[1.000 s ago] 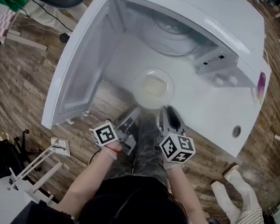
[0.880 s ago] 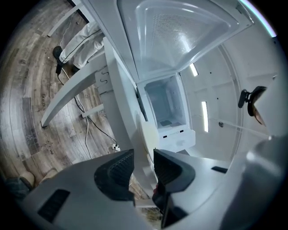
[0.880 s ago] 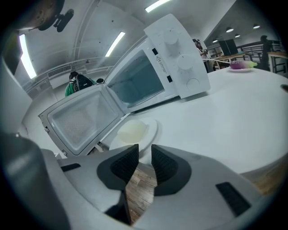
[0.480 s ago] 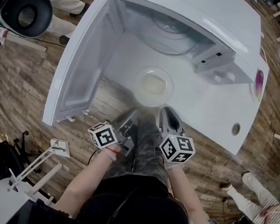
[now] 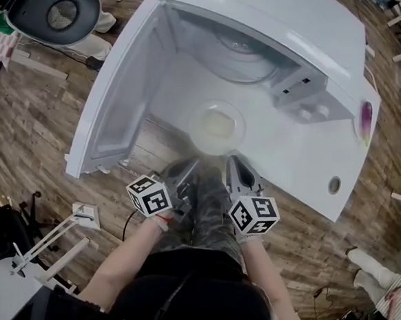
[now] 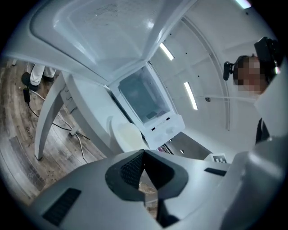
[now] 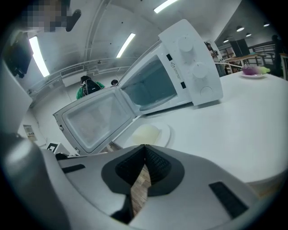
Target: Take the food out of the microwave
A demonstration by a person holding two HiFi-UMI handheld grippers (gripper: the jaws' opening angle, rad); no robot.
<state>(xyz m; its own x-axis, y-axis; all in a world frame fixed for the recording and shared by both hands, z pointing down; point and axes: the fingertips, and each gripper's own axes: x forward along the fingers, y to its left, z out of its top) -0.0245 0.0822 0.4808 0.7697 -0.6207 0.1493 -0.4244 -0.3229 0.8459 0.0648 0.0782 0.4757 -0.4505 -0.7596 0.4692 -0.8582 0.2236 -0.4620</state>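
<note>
The white microwave (image 5: pixel 264 50) stands on the white table (image 5: pixel 304 164) with its door (image 5: pixel 119 94) swung open to the left. A clear plate of pale food (image 5: pixel 217 126) rests on the table in front of the oven opening, outside it. My left gripper (image 5: pixel 188 167) and right gripper (image 5: pixel 236 164) hover side by side just short of the plate, off the table's near edge. Both are shut, with nothing between the jaws. In the left gripper view the plate (image 6: pixel 127 137) lies beyond the shut left gripper (image 6: pixel 143 155). In the right gripper view the plate (image 7: pixel 150 134) lies ahead of the shut right gripper (image 7: pixel 144 147).
A purple item on a small dish (image 5: pixel 366 117) sits at the table's right edge, and a round hole (image 5: pixel 334 185) is in the tabletop. A black office chair (image 5: pixel 53 6) stands at the upper left, a person's legs (image 5: pixel 377 280) are at the lower right.
My left gripper's jaws have closed from open to shut, empty. Both grippers have lifted slightly. The black chair at the upper left has shifted.
</note>
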